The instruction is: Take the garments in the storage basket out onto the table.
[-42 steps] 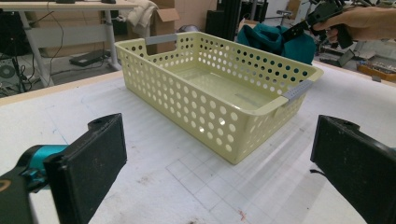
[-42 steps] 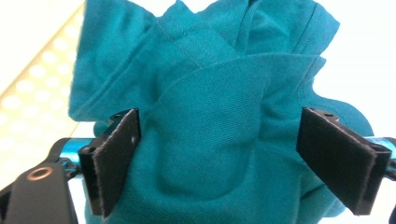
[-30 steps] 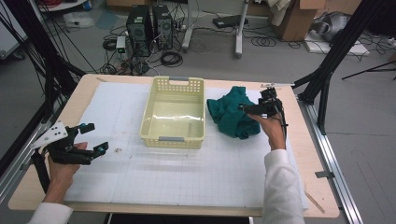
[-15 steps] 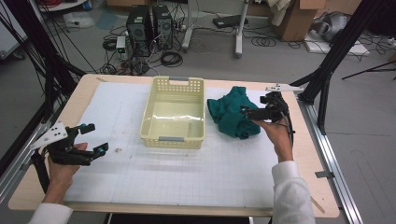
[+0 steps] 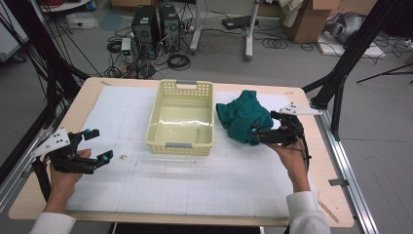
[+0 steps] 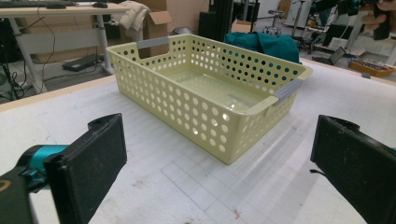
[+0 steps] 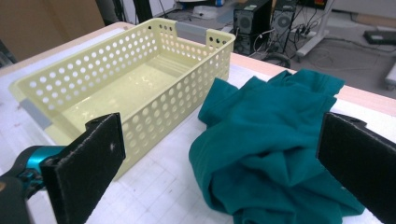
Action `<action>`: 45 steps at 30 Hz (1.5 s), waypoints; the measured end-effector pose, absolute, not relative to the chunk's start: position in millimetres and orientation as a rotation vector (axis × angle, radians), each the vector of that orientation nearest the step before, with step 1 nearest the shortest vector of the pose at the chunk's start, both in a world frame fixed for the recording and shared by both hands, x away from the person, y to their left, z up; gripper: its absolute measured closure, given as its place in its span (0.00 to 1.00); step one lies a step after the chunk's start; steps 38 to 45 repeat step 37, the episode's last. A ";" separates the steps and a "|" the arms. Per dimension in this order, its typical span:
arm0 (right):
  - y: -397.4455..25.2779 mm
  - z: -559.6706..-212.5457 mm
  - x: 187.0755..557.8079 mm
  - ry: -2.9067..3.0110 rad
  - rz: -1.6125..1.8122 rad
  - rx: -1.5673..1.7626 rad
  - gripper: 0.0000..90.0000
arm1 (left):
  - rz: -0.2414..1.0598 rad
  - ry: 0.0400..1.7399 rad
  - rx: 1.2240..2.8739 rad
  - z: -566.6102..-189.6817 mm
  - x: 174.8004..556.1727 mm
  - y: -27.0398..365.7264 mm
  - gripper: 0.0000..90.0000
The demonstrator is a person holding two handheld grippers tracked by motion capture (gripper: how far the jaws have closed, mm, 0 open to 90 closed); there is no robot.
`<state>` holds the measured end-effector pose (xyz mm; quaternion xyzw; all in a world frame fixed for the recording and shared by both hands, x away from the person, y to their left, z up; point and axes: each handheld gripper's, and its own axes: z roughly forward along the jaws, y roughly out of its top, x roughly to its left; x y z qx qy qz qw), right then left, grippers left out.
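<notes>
Reaching wide-open and empty, the right gripper (image 5: 255, 131) should bite deep into the crumpled teal cloth (image 5: 242, 118) beside the pale-yellow perforated plastic basket (image 5: 181, 118).

On the worktop (image 5: 146, 195) a basket (image 5: 181, 117) sits near the middle, toward the far edge, its long sides running away from the person. A crumpled cloth (image 5: 242, 117) lies just to the right of the basket, close beside its right wall. The right tongs (image 5: 260, 127) are at the cloth's near right edge, pointing left toward it, with the cloth between the wide-apart jaws in the right gripper view. The left tongs (image 5: 96, 145) rest at the near left of the worktop, well apart from the basket, jaws spread and pointing right. Behind the worktop, on the floor, stand computer towers (image 5: 155, 27) amid cables.
</notes>
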<state>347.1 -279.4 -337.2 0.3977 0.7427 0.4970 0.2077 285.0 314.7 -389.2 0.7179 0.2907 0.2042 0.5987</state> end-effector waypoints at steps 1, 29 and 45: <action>-278.6 -339.6 343.9 2.063 1.381 1.096 0.01 | 0.476 0.678 1.666 -389.2 285.1 314.8 0.04; -286.0 -375.8 311.4 2.025 1.509 1.002 0.01 | 0.475 0.665 1.665 -388.7 283.9 315.3 0.04; -285.3 -378.8 310.7 2.036 1.501 1.007 0.01 | 0.472 0.665 1.660 -388.7 284.1 315.3 0.04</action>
